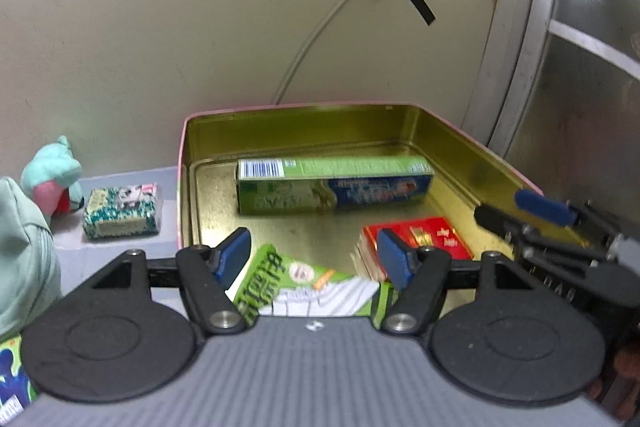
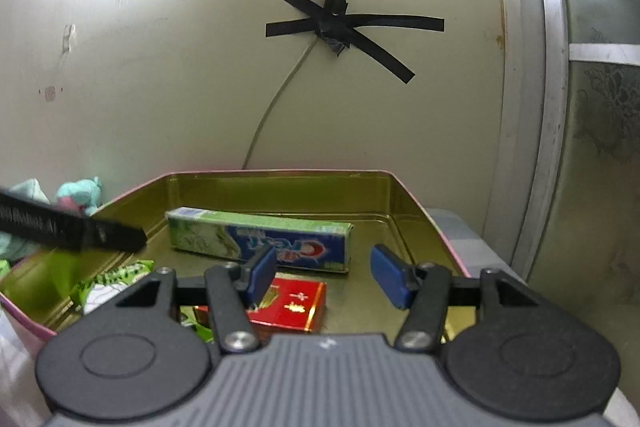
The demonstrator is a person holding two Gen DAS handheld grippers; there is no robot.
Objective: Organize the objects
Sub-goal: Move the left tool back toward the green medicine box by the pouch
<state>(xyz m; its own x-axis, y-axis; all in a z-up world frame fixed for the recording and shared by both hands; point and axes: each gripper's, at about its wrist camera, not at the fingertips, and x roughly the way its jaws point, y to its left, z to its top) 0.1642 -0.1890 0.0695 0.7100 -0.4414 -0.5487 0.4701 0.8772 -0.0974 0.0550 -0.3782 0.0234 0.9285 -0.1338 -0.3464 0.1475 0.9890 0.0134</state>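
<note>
Scene: We hover both claws over a gold-lined tin [image 1: 460, 135] on the table [image 1: 120, 247], against a wall.
Left claw [image 1: 314, 257]: spread, pinching nothing; a green packet [image 1: 304, 283] lies below, between its pads, and we cannot tell whether they touch it.
Right claw [image 2: 326, 277]: spread and empty, above a red box [image 2: 292, 303].
In the tin: a toothpaste box [image 1: 336, 187] lies flat near the back wall; the red box sits in front of it, the green packet at the near left.
Done: we judge three items already gathered in the tin.
Left: a small patterned box [image 1: 122, 213] and a plush toy [image 1: 52, 179] sit on the table just outside the tin's left wall; a pale green bag [image 1: 20, 251] is beside them.
Hidden: the claw bodies cover the tin's near edge and part of the packet; the bag and a printed item at the lower-left corner are cut off; print on the boxes is too blurred to read.
</note>
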